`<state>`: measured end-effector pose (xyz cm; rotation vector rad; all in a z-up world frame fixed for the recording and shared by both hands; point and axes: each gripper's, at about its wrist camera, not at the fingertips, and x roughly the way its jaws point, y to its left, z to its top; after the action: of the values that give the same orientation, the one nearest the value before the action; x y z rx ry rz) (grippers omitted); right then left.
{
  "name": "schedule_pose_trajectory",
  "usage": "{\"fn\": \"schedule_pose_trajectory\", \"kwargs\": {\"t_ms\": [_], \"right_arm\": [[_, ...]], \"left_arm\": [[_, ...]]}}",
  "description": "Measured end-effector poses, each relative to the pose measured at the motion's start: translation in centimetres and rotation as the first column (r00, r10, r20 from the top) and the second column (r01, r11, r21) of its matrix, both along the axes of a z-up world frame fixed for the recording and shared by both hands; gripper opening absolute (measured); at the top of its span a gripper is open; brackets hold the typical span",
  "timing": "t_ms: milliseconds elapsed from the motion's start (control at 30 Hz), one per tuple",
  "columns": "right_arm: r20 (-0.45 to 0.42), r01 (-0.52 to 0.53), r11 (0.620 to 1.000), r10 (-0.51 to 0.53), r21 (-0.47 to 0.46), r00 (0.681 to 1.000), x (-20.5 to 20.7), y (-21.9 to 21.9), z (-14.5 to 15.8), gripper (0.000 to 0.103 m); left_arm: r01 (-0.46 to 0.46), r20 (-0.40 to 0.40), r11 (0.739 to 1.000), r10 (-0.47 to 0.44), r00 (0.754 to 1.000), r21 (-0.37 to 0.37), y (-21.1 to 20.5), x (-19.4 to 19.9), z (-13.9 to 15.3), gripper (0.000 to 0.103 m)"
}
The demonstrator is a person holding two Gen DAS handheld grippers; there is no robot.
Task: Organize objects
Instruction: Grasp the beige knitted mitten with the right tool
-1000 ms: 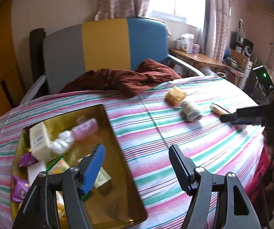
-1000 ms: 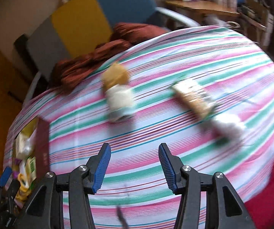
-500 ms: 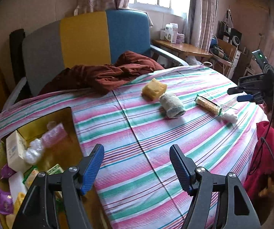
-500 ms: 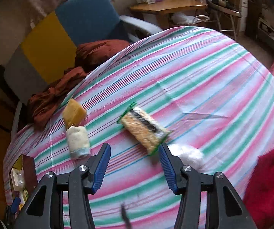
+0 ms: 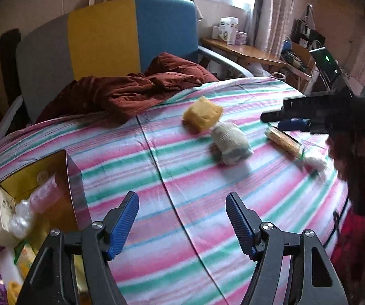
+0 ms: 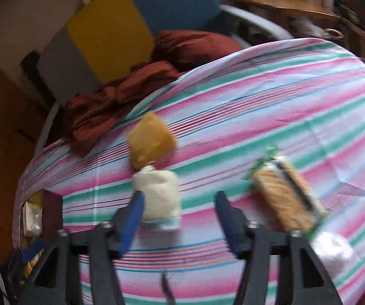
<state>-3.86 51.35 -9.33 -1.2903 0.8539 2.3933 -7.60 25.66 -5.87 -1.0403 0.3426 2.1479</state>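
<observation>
On the striped tablecloth [image 5: 182, 178] lie a yellow sponge [image 5: 202, 115], a rolled white cloth [image 5: 229, 142], a snack packet [image 5: 284, 142] and a white wad [image 5: 314, 162]. My left gripper [image 5: 181, 203] hangs open and empty over bare cloth, right of the gold tray [image 5: 70, 178] of small packets. In the right wrist view my right gripper [image 6: 180, 198] hovers low with its jaws opening. The rolled cloth [image 6: 159, 193] lies just beyond its left fingertip, untouched. The sponge [image 6: 152, 139] sits behind it, with the snack packet [image 6: 286, 198] and the wad [image 6: 334, 254] to the right. From the left, the right gripper [image 5: 279, 120] shows over the packet.
A rust-red blanket [image 5: 131, 94] is heaped at the table's far edge, against a grey, yellow and blue chair back [image 5: 101, 38]. A wooden side table [image 5: 246, 50] with boxes stands behind. Red clothing [image 5: 355, 241] borders the table's right edge.
My left gripper has drifted right, away from the tray and toward the loose items. My right gripper has swung left from over the snack packet to the rolled cloth, and its jaws have widened.
</observation>
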Motion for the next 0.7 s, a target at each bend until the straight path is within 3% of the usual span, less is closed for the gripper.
{"fn": "schedule_pose_trajectory", "kwargs": {"t_ms": [200, 267, 300, 333, 400, 567, 700], "right_arm": [[0.082, -0.076, 0.997, 0.074, 0.024, 0.994, -3.3, -2.2, -2.7, 0.077], [0.115, -0.098, 0.994, 0.091, 0.052, 0.989, -3.9, -2.5, -3.5, 0.066], [0.123, -0.118, 0.992, 0.111, 0.052, 0.986, -4.0, -2.7, -3.7, 0.052], [0.108, -0.131, 0.990, 0.126, 0.043, 0.986, -3.9, -2.9, -3.5, 0.050], [0.118, -0.132, 0.985, 0.119, 0.111, 0.986, -3.5, -3.2, -2.7, 0.049], [0.047, 0.009, 0.989, -0.016, 0.147, 0.999, -0.6, -0.7, -0.3, 0.049], [0.002, 0.123, 0.981, -0.124, 0.151, 0.992, 1.4, 1.7, 0.7, 0.049]], "left_arm": [[-0.031, -0.010, 1.000, 0.031, 0.999, -0.002, 1.5, -3.3, 0.1, 0.072], [-0.034, -0.011, 0.999, 0.034, 0.999, -0.005, 1.9, -4.2, -0.1, 0.073], [-0.035, -0.010, 0.999, 0.035, 0.999, -0.009, 2.3, -4.8, -0.2, 0.073], [-0.036, -0.009, 0.999, 0.036, 0.999, -0.011, 2.5, -5.2, -0.3, 0.073], [-0.045, -0.007, 0.999, 0.044, 0.999, -0.017, 3.1, -6.2, -0.6, 0.073], [-0.034, -0.002, 0.999, 0.034, 0.999, -0.037, 4.8, -7.9, -1.5, 0.073], [0.026, -0.032, 0.996, -0.029, 0.999, -0.088, 7.8, -8.7, -2.5, 0.073]]}}
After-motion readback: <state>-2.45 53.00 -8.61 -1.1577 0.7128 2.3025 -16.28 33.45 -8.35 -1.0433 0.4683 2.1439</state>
